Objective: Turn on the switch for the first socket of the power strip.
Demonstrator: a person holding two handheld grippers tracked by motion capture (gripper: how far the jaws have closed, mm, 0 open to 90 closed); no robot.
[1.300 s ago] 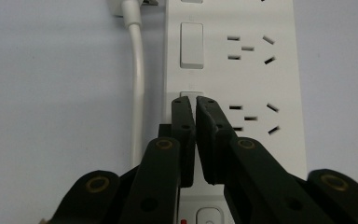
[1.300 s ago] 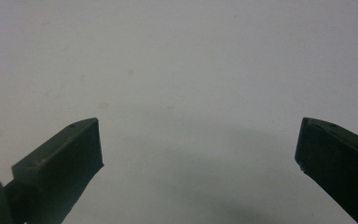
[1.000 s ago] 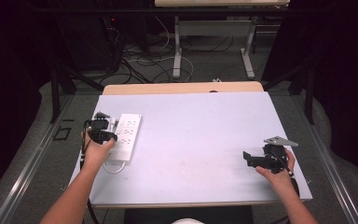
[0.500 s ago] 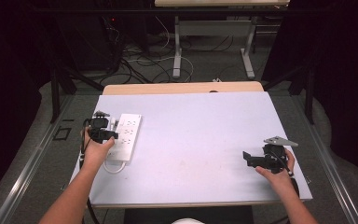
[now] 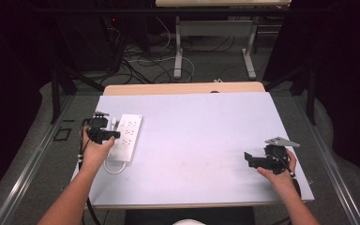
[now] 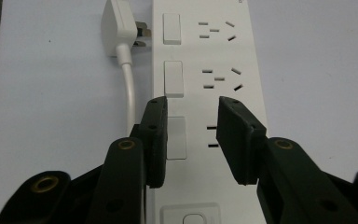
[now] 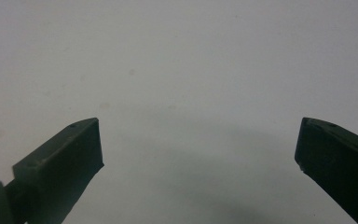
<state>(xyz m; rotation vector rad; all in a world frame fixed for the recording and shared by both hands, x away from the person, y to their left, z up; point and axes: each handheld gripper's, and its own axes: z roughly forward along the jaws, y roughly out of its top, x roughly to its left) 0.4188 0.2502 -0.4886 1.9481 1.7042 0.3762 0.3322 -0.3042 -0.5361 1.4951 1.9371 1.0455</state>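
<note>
Two grippers: both with fingers apart.
Left gripper (image 6: 191, 135): poised over power strip (image 6: 209, 93), gripping nothing.
Right gripper (image 7: 198, 154): spread wide above bare counter (image 7: 177, 60).
Power strip: counter's left side; plug (image 6: 116, 28) beside.

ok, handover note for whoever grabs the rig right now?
Left gripper: jaws open over the white power strip at the table's left side, nothing held.
Right gripper: jaws wide open above bare tabletop at the right, empty.
Plug lies unplugged beside the strip's far end, its cord running along the strip.
Done: nothing plugged in yet.
Left: probably pick up the plug and seat it in a socket.
</note>
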